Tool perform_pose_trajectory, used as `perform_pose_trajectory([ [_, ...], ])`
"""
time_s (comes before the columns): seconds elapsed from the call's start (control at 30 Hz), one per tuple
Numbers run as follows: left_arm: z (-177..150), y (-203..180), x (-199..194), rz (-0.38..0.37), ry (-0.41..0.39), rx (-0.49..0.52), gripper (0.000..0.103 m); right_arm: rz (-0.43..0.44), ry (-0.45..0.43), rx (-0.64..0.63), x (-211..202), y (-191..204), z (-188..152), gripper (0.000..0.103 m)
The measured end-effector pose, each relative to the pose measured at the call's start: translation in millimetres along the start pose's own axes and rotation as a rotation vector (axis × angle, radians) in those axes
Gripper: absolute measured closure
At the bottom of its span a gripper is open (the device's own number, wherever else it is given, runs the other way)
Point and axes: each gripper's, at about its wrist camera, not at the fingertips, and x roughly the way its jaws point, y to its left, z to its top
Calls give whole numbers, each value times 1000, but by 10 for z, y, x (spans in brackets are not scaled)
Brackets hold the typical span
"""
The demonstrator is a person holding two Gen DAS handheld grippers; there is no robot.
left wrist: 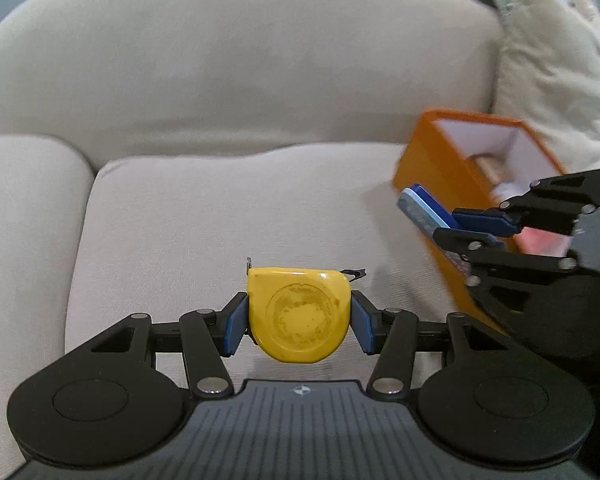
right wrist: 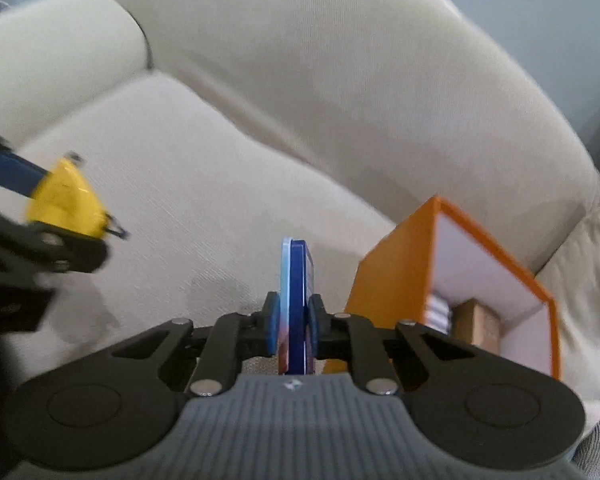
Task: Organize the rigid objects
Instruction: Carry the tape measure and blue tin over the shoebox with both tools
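The right hand-held gripper (right wrist: 294, 330), pinching a thin blue card (right wrist: 296, 280) on edge, has the open orange box (right wrist: 396, 280) just to its right and is nearer it than the left hand-held gripper (left wrist: 298, 322), which clamps a yellow tape (left wrist: 298, 314) over the sofa seat.

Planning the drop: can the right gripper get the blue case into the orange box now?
Probably yes: the right gripper, shut on the blue case, is beside the orange box, whose open top looks unobstructed.
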Motion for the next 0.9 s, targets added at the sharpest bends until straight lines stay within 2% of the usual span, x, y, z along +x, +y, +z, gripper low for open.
perform_pose_trajectory([
  [0.1, 63, -216, -200, -27, -38, 57, 42, 40, -70, -63, -435, -203, -103, 89],
  [0.2, 136, -513, -370, -68, -75, 134, 42, 55, -102, -166, -792, -449, -289, 89],
  [0.3, 211, -829, -480, -123, -105, 210, 42, 82, -80, -284, -992, -699, -546, 89],
  [0.37, 268, -1051, -498, -154, -107, 255, 42, 76, -34, -367, -1047, -812, -735, 89],
  [0.43, 293, -1247, -461, -181, -99, 294, 42, 70, 0, -466, -1037, -962, -955, 89],
  [0.6, 390, -1706, -218, -217, -45, 374, 42, 164, 48, -601, -739, -1269, -1298, 89],
  [0.8, 466, -1933, 77, -224, 7, 436, 42, 258, 89, -795, -249, -1246, -1430, 89],
  [0.9, 502, -1947, 232, -214, 35, 442, 42, 338, 87, -855, -29, -1281, -1422, 89],
])
